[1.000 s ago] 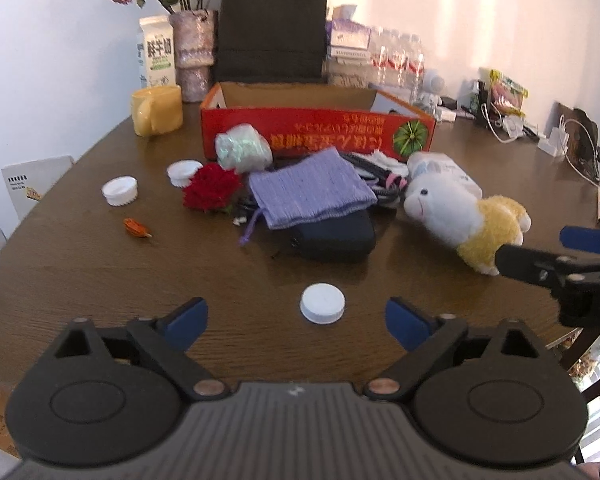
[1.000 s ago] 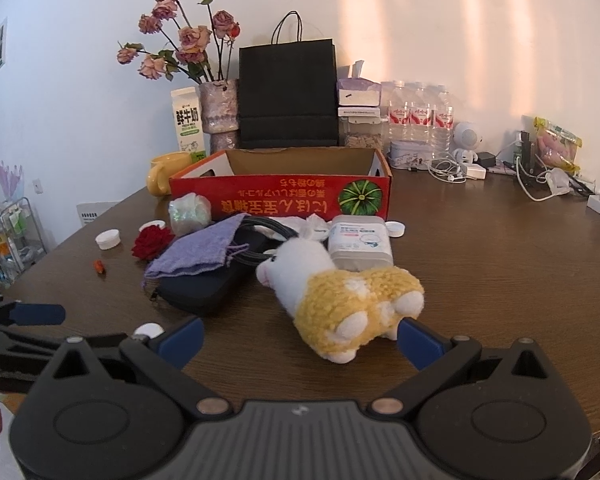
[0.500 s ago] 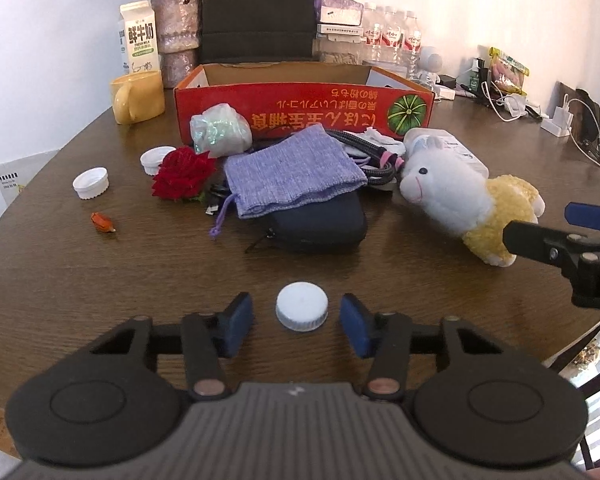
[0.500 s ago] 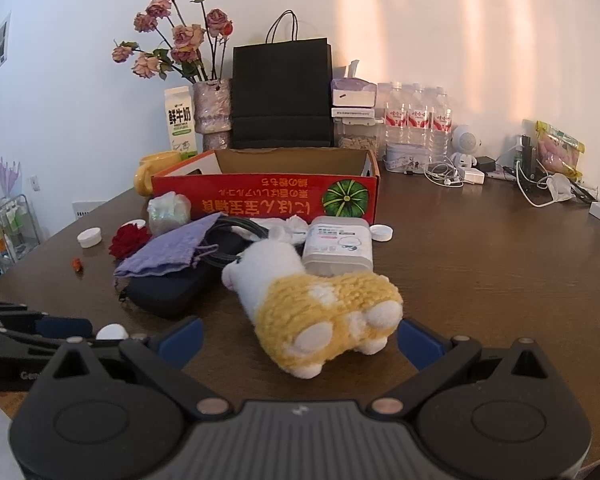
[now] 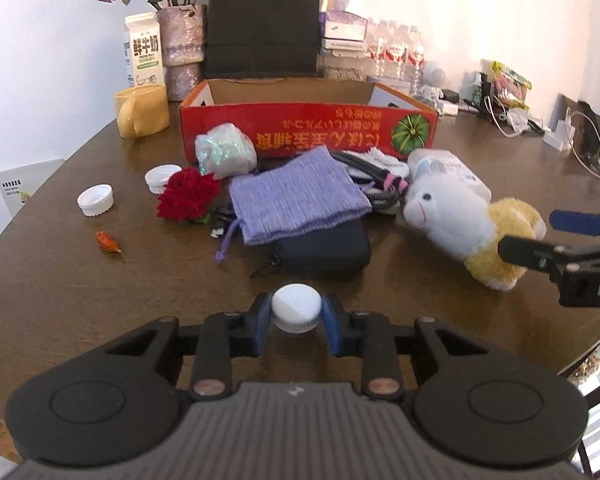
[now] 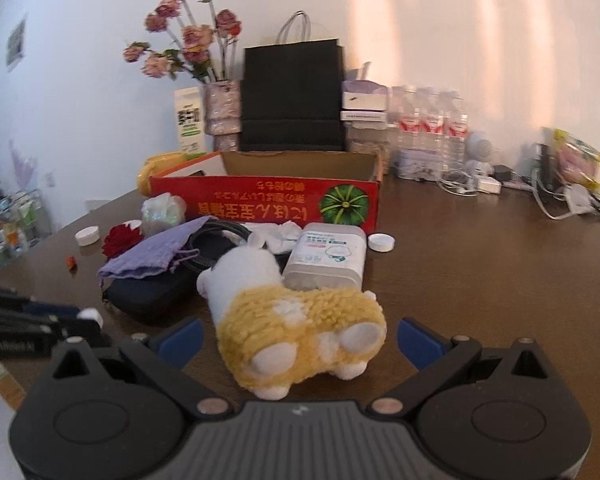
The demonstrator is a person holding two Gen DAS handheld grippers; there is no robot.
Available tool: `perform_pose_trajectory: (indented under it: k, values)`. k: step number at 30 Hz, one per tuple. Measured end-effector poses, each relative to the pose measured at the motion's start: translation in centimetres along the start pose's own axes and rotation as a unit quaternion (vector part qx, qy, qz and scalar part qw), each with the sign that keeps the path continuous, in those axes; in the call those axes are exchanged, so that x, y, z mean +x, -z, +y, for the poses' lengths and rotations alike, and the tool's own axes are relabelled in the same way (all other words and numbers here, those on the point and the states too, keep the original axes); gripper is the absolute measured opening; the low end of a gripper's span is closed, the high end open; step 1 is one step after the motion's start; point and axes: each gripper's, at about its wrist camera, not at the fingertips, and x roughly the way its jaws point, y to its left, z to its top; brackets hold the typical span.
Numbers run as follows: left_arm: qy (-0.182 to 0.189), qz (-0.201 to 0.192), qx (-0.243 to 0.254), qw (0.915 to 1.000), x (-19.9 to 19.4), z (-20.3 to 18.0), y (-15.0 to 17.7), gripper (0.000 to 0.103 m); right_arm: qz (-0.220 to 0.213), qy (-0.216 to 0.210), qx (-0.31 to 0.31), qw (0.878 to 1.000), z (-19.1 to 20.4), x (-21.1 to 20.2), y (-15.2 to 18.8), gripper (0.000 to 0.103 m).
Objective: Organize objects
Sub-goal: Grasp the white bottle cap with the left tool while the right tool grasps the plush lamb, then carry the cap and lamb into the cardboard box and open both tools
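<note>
The left tool (image 5: 296,316) is closing on a small round white plastic bottle cap (image 5: 296,308), its blue pads (image 5: 263,314) touching the cap's sides; the cap sits on the dark brown wooden table (image 5: 60,280) at the near edge, just in front of a dark zippered pouch (image 5: 324,248).

The right tool (image 6: 298,336) stands wide open, its blue fingertips (image 6: 180,334) either side of a white and yellow plush sheep (image 6: 296,320) without touching it. The plush sheep lies on the table with its feet toward the tool, its head against a white wet-wipes pack (image 6: 326,256).

Behind them, a purple drawstring cloth bag (image 5: 296,200) rests on the pouch, a red fabric rose (image 5: 188,196) lies beside it, and an open red cardboard box (image 5: 308,132) stands further back.
</note>
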Motion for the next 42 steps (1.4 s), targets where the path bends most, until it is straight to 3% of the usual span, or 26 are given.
perform_pose_trajectory:
  k: [9,17,31,42]
  values:
    - [-0.005,0.001,-0.007,1.0,0.1,0.5,-0.6,0.028,0.017,-0.059,-0.023,0.998,-1.4,2.3,-0.4,0.103]
    - [-0.005,-0.001,-0.009,0.9999,0.1,0.7,-0.9,0.028,0.03,-0.077,-0.019,0.996,-2.1,3.9,-0.5,0.103]
    - [0.007,-0.014,-0.015,0.9998,-0.5,1.6,-1.3,0.029,0.017,-0.054,-0.029,0.998,-0.7,2.6,0.3,0.097]
    - [0.015,-0.06,-0.003,0.998,-1.7,1.8,-3.7,0.029,-0.041,-0.053,-0.033,0.997,0.4,-0.1,-2.1,0.096]
